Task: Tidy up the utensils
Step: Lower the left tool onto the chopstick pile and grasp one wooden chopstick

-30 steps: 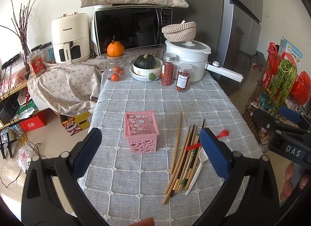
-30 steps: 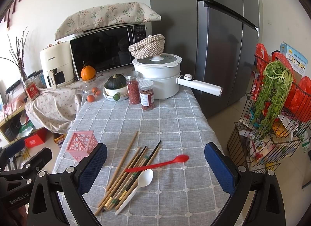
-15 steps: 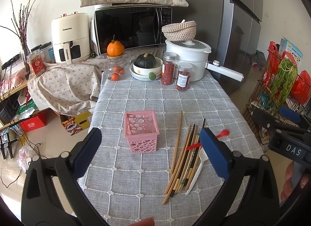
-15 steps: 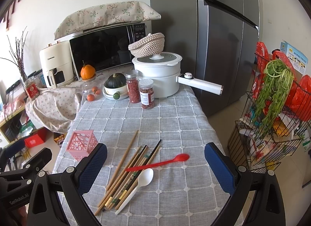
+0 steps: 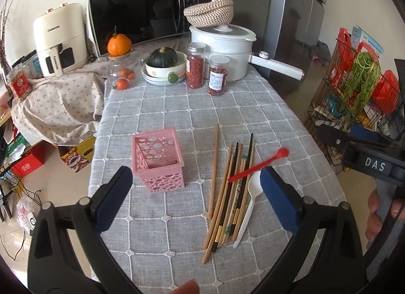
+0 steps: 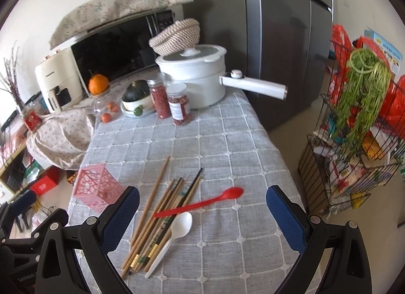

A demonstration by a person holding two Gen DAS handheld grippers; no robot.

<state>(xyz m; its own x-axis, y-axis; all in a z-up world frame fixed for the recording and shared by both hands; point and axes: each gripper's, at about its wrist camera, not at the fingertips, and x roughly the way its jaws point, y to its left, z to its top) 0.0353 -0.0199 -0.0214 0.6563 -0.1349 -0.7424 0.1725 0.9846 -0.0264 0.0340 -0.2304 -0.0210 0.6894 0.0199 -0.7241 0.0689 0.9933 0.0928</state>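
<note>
A pink perforated basket [image 5: 158, 160] stands empty on the grey checked tablecloth [image 5: 177, 106]; it also shows in the right wrist view [image 6: 97, 187]. To its right lie several chopsticks [image 5: 227, 192], a red spoon [image 5: 258, 166] across them, and a white spoon [image 5: 249, 203]. In the right wrist view the chopsticks [image 6: 162, 215], red spoon [image 6: 202, 203] and white spoon [image 6: 174, 230] lie just ahead. My left gripper [image 5: 195, 197] is open and empty above the table's near part. My right gripper [image 6: 202, 220] is open and empty above the spoons.
At the table's far end stand a white pot [image 5: 222, 48] with a long handle [image 5: 276, 66], two spice jars [image 5: 217, 75], a bowl with a squash [image 5: 163, 66] and a glass jar of oranges [image 5: 121, 71]. A wire rack with greens [image 6: 359, 122] stands right of the table.
Both grippers have tilted down and moved a little forward over the table. The utensils and basket have not moved.
</note>
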